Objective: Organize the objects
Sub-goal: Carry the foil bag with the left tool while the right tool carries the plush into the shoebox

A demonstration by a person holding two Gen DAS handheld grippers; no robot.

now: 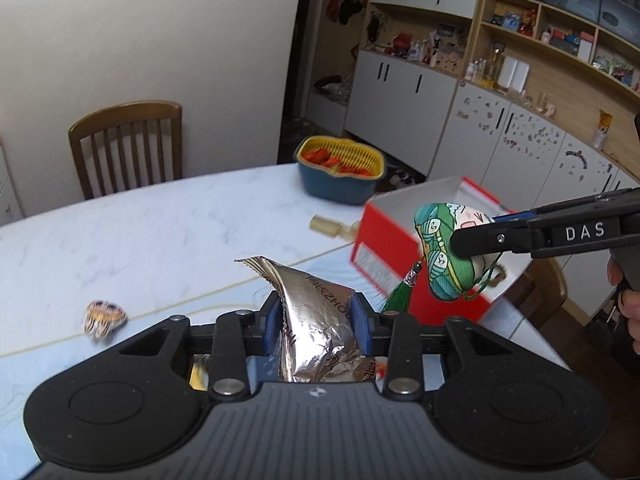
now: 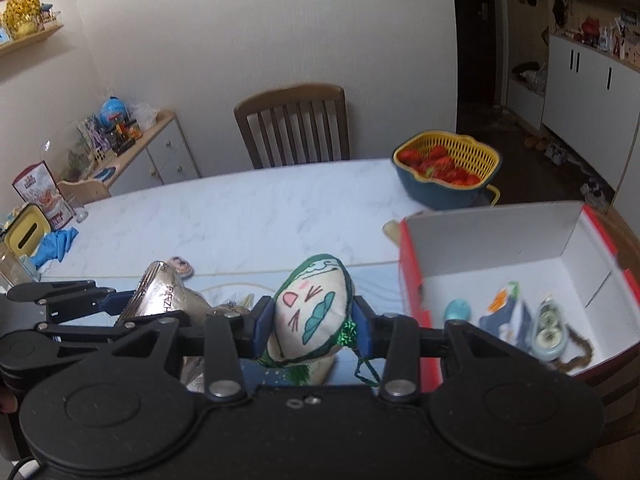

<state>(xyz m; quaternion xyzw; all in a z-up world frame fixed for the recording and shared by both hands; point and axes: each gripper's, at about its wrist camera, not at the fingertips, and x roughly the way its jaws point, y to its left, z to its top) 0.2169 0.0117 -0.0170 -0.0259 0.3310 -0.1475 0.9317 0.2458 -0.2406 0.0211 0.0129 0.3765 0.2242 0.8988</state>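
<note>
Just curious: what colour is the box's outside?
Red, seen best in the left wrist view: open cardboard box.

A wooden chair (image 2: 294, 128) stands at the marble bench's (image 2: 248, 204) far side, against a plain wall (image 2: 240, 32). White cabinets (image 1: 404, 100) and cluttered shelves (image 1: 560, 40) fill the right.

You've got a white marble-look table (image 2: 248, 208). A blue-and-yellow strainer basket (image 2: 448, 172) of red fruit sits at its far right edge, and a red open box (image 2: 496, 240) overhangs the right edge. A small striped toy (image 1: 105, 317) lies mid-table; a blue cloth (image 2: 56, 245) and a yellow box (image 2: 26, 232) sit at the left edge.
</note>
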